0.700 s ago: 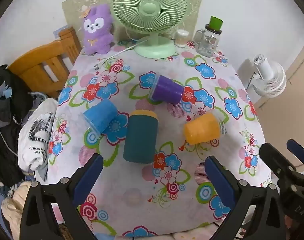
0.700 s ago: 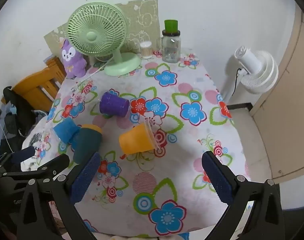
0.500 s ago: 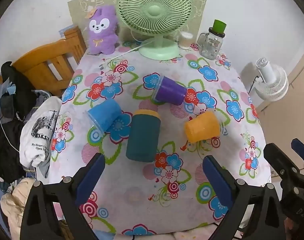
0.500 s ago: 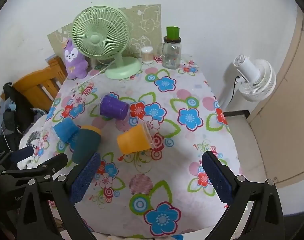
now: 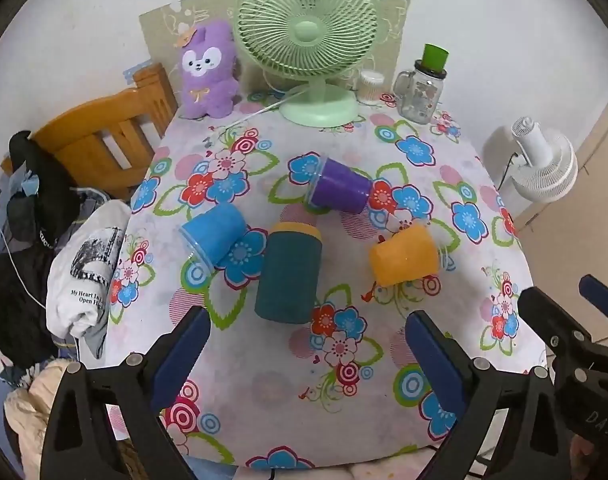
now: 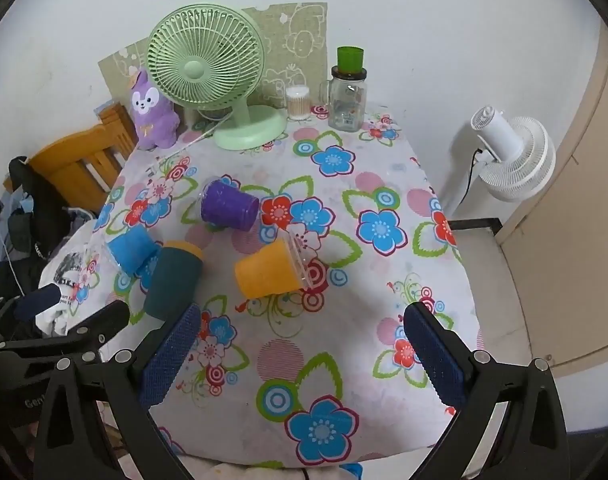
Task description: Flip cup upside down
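Several cups lie on their sides on the flowered tablecloth (image 5: 263,376): a blue cup (image 5: 213,233) (image 6: 129,249), a dark teal cup with a yellow rim (image 5: 289,272) (image 6: 175,280), a purple cup (image 5: 342,191) (image 6: 231,205) and an orange cup (image 5: 404,255) (image 6: 269,269). My left gripper (image 5: 306,360) is open and empty, above the table's near edge, short of the teal cup. My right gripper (image 6: 301,356) is open and empty, near the front edge, short of the orange cup.
A green table fan (image 5: 308,36), a purple plush toy (image 5: 207,76), a glass jar with a green lid (image 5: 422,88) and a small cotton-swab tub (image 5: 371,87) stand at the back. A wooden chair (image 5: 99,140) with clothes is left; a white floor fan (image 6: 512,152) is right.
Both grippers have drawn back and risen a little, so the table looks smaller and farther. The cups have not moved. Both grippers stay open.
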Action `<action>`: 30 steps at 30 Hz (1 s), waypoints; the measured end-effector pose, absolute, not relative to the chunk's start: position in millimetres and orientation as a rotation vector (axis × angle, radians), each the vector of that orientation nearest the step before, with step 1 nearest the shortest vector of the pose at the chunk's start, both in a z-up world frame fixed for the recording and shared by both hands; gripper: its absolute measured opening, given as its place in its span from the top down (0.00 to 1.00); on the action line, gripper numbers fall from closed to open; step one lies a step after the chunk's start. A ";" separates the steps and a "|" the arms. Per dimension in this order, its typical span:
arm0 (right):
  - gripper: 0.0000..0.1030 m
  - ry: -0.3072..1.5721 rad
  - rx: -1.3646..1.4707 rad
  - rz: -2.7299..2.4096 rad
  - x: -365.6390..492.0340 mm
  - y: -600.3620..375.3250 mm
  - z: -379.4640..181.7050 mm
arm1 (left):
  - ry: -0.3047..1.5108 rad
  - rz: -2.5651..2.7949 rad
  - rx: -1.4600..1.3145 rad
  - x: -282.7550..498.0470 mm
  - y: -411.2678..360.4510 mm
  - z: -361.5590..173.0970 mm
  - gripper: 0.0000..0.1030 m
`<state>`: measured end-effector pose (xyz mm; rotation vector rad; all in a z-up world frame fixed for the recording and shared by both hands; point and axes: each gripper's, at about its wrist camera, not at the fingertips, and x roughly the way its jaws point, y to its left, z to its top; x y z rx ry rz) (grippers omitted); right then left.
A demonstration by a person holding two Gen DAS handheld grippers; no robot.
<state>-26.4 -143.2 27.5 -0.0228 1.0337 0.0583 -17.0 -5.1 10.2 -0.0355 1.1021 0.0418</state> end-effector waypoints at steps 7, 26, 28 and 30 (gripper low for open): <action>0.01 1.034 -0.007 0.052 -26.4 -148.9 28.8 | 1.113 0.030 -0.027 -17.3 -10.9 7.6 0.05; 0.01 1.036 -0.003 0.059 -26.0 -153.9 31.5 | 1.121 0.008 -0.036 -14.5 -16.8 6.5 0.05; 0.01 1.036 -0.004 0.059 -25.9 -153.7 31.4 | 1.122 0.009 -0.036 -14.6 -16.8 6.4 0.05; 0.01 1.035 -0.005 0.059 -26.3 -153.9 31.4 | 1.120 0.007 -0.036 -15.6 -16.3 6.4 0.05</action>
